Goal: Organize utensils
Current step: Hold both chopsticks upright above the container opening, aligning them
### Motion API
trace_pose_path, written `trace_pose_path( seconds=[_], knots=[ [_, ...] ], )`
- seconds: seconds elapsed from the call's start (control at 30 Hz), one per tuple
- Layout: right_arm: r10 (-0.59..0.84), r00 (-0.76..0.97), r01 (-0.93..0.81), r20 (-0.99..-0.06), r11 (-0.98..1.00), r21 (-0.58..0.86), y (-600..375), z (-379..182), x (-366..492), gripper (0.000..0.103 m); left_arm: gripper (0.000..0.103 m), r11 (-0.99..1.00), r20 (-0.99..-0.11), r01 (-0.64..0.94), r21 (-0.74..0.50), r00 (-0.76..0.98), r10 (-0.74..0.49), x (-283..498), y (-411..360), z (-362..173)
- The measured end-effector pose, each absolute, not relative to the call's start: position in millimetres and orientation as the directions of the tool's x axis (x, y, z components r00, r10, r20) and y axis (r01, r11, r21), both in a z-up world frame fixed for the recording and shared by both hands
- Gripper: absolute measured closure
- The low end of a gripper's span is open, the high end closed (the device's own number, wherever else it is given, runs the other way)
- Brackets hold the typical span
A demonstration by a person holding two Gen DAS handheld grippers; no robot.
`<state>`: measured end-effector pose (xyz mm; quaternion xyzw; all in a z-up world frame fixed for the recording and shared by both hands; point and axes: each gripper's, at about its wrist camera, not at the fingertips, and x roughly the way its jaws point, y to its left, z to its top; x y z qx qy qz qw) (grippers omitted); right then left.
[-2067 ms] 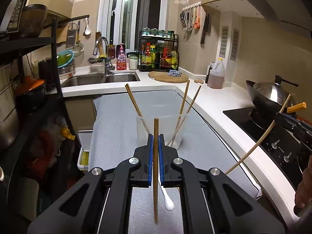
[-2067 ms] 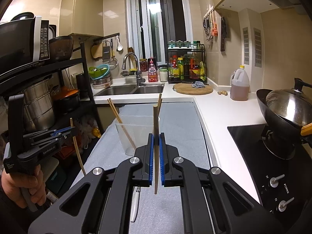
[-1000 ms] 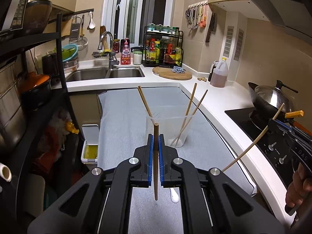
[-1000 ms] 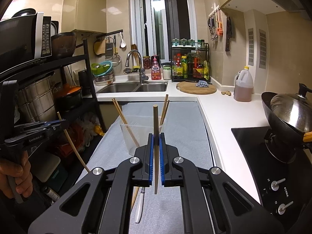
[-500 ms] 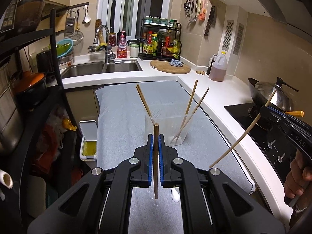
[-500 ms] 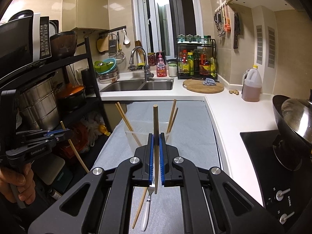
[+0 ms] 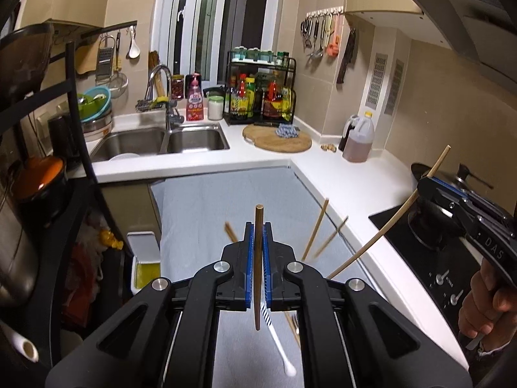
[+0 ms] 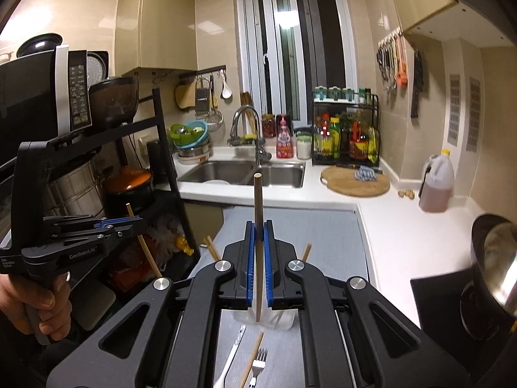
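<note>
From the left wrist camera, the left gripper has its blue pads pressed together on a dark wooden chopstick, which stands upright between them, its top poking above the pads and its lower end hanging free over the grey mat; just beyond the gripper, three more chopsticks lean out at angles, the cup that holds them hidden behind the black jaws; on the mat below the gripper lie a white-handled utensil and another wooden stick, partly covered; to the right of the mat, over the stove side of the white counter, the right gripper is carried by a hand and pinches a pale chopstick that slants from upper right to lower left.

From the right wrist camera, the right gripper is clamped on its pale chopstick, held upright; directly behind the pads sits the clear plastic cup on the mat, with chopstick tips showing on either side of the jaws; nearer than the cup lie a fork, a loose chopstick and a white-handled utensil; left of the mat, in front of the black shelf rack, the left gripper grips its chopstick at a slant, held by a hand.
</note>
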<state>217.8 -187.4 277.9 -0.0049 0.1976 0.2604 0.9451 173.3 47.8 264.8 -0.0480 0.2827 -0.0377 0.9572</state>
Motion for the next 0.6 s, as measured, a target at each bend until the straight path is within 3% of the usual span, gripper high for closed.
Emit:
trace_pose_path(
  seconds=[0.3,0.6],
  knots=[
    [0.473,0.807,-0.473,-0.352,0.876,0.092,-175.8,285.2,267.9,0.097,0.098,0.991,-0.482,0.077,-0.114,0.868,-0.123,235.3,36.6,293.9],
    [0.465,0.784,-0.473,-0.41,0.876,0.089,-155.4,222.8,308.6,0.097,0.098,0.991,-0.559,0.1,-0.094,0.818,-0.135,293.7,18.5,231.7]
  ],
)
